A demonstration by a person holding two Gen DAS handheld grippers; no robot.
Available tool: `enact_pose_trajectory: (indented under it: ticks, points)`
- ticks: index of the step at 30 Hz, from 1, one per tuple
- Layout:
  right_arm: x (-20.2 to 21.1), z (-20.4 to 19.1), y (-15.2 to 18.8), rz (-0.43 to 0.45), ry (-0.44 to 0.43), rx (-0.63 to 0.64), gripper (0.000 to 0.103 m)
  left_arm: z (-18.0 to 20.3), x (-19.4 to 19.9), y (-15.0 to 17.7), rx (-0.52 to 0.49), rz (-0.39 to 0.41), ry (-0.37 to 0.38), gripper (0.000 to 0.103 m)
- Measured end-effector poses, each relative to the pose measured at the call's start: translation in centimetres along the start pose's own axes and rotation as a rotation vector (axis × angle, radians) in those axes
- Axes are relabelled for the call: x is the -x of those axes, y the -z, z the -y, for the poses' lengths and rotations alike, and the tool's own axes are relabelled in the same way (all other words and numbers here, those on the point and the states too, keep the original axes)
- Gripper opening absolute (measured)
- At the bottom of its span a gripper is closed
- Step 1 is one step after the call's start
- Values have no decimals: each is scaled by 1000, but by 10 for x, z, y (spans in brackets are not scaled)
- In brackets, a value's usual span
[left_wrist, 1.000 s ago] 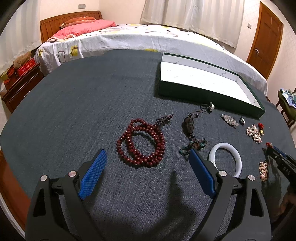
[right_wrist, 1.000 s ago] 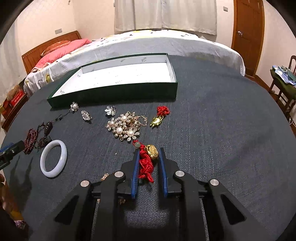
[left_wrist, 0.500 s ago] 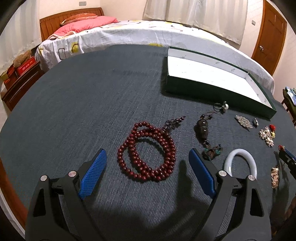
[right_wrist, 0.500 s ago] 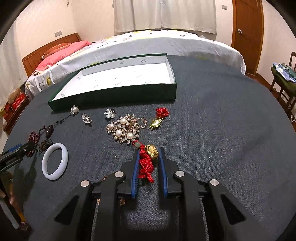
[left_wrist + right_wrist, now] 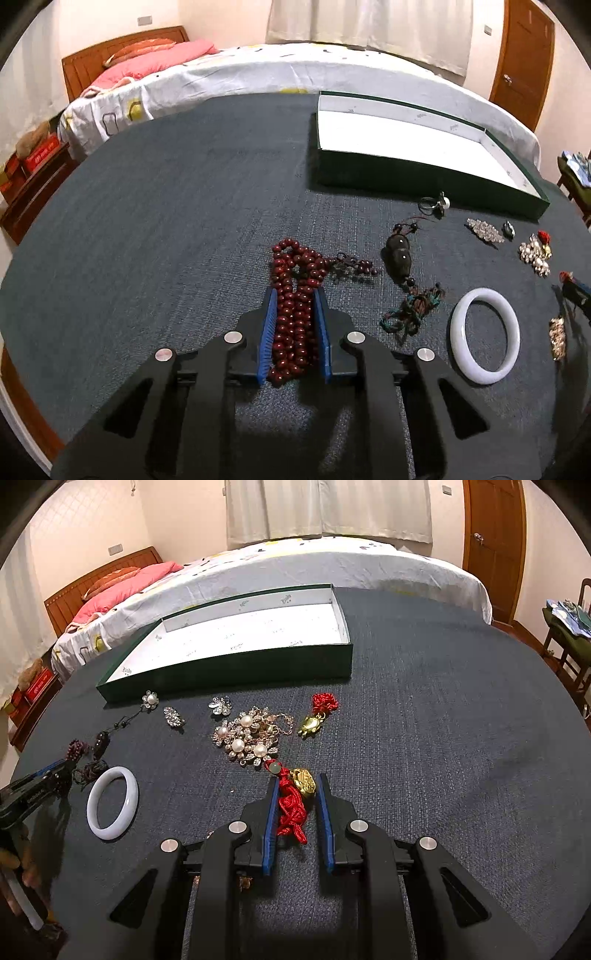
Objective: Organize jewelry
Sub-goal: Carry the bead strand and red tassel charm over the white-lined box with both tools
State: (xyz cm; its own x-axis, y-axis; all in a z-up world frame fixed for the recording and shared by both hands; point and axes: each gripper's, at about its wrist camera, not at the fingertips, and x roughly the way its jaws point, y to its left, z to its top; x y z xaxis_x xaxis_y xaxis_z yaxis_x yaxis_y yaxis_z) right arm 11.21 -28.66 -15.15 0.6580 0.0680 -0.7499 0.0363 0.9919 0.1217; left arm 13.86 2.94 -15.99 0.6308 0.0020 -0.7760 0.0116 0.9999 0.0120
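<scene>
Dark-red bead bracelet [image 5: 293, 317] bunched between blue pads of left tool [image 5: 294, 295], jaws closing on it, far loops lying on grey desk [image 5: 166, 221]. Red-tasselled gold charm [image 5: 297, 794] clamped in right tool [image 5: 297, 781]. Green box [image 5: 236, 672] at desk's far side; white bangle [image 5: 484, 336], pearl cluster [image 5: 245, 738], dark pendant [image 5: 399, 254] loose near it.

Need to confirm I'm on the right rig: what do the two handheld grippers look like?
Both match: the left gripper and right gripper have matte black angular bodies with triangular cut-outs, round silver pivot bolts, and two fingers faced with ribbed blue pads. No cables, markings or sleeves show.
</scene>
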Motion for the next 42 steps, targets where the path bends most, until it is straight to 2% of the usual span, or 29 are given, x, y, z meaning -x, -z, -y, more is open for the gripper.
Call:
enact_pose_trajectory:
  ticks: [4,14,21,27,33,37,40,42]
  points:
    - [2,0,0,6,-3,-5,20,1,5,-1,-1,21,11,13]
    - [17,1,-5,47,-14,-17,20,4,33,-11,1,88,25,13]
    - [31,-2,-21,91,-42,-16,20,17,64,-39,-1,169,90,13]
    - [39,-11,-56,165,-61,14,20,43,74,-75,-27,238,157,13]
    - [41,-19,-102,259,-62,47,20,71,69,-122,-46,315,205,13]
    - [32,-24,-139,316,-62,60,20,90,50,-156,-44,334,231,13]
    - [10,-23,-156,317,-71,50,20,104,23,-171,-46,314,228,13]
    - [-14,-22,-161,283,-71,48,20,112,0,-175,-49,275,223,13]
